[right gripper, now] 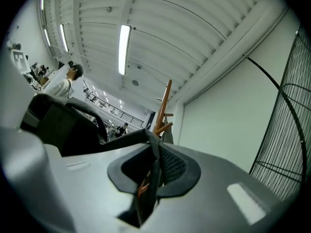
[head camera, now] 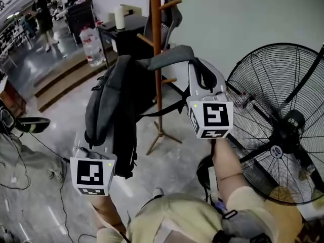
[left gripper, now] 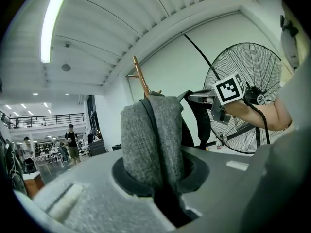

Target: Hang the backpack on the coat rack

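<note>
Grey backpack, held up before the rack: my left gripper is clamped on its fabric, my right gripper on a strap. Next, I'd loop that strap over a peg.

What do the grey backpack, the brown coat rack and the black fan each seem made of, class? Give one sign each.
Grey backpack: woven cloth, matte; flecked weave shows.
Brown coat rack: probably wood, smooth; warm tone, angled pegs.
Black round fan: likely painted metal; thin wire guard.
</note>
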